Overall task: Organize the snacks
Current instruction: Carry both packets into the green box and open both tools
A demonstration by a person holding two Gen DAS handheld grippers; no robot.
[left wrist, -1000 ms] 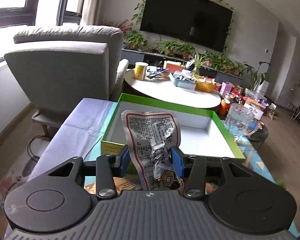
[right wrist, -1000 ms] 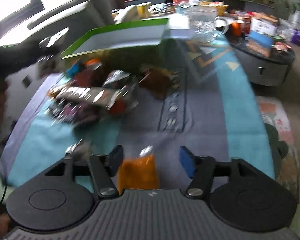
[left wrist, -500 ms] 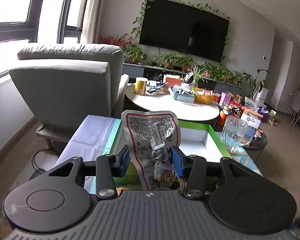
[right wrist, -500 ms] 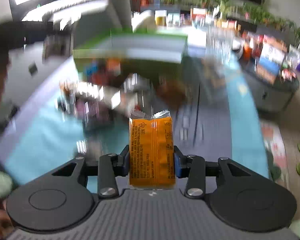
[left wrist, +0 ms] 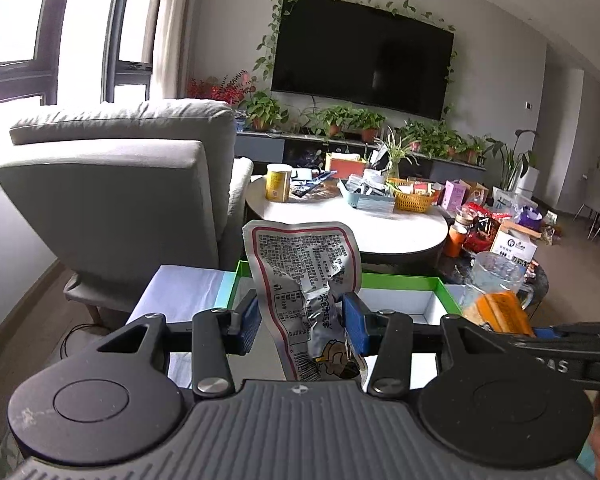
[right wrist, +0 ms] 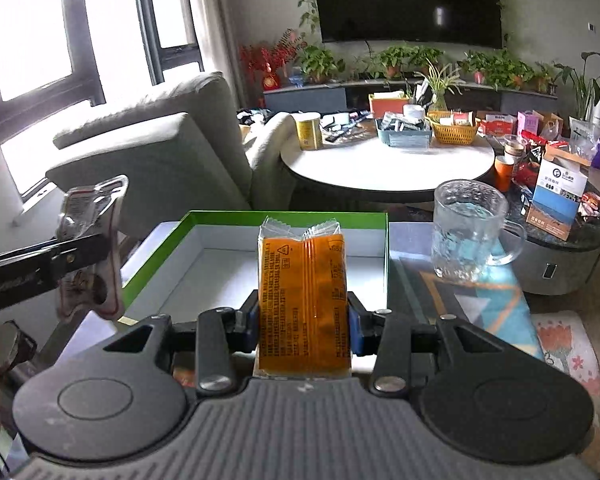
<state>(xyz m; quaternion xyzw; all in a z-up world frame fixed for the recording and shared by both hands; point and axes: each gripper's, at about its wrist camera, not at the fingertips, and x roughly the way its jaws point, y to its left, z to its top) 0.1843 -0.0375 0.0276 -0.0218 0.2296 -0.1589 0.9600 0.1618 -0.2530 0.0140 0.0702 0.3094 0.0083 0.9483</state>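
Note:
My left gripper [left wrist: 300, 326] is shut on a crinkled silver snack pouch [left wrist: 300, 272] with a red border and printed text, held upright in front of the green-rimmed white box [left wrist: 400, 280]. My right gripper [right wrist: 303, 320] is shut on an orange snack packet [right wrist: 302, 296], standing upright over the near edge of the same box [right wrist: 228, 256]. In the right wrist view the left gripper [right wrist: 80, 256] with its silver pouch [right wrist: 96, 240] hangs at the left. In the left wrist view the orange packet [left wrist: 500, 314] shows at the right.
A glass mug [right wrist: 468, 230] stands right of the box on the patterned cloth. Behind are a grey armchair [left wrist: 132, 200], a round white table [right wrist: 388, 160] crowded with a yellow can, baskets and boxes, and a low dark table [right wrist: 564, 256] at the right.
The right gripper closed on the orange packet, lifted it off the cloth and carried it toward the box. The left gripper rose and tilted up a little with the silver pouch.

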